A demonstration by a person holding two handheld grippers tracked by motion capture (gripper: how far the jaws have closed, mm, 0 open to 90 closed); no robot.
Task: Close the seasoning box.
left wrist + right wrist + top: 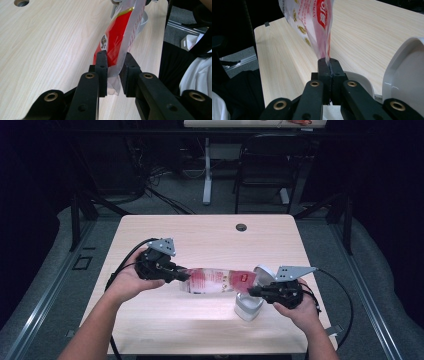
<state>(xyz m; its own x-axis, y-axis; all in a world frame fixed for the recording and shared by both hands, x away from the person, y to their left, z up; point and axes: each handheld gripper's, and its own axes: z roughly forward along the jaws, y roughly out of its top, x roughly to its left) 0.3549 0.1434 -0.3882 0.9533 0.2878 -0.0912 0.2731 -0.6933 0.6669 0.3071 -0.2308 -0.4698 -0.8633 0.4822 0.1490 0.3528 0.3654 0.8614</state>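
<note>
Stretching level above the wooden table [150, 320], red-and-clear snack bag [215, 281], left gripper [181, 275] pinching its left end between the pads, right gripper [251, 291] clamping its right edge tight, white container [248, 307] standing just beneath.

A lab: bare desk [200, 227], tangled cables [150, 180] on the floor, dark curtains [30, 180] around

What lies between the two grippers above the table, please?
A red-and-clear plastic packet spans the gap in the high view, one end in the left gripper, the other pinched by the right gripper, above a white container.
</note>
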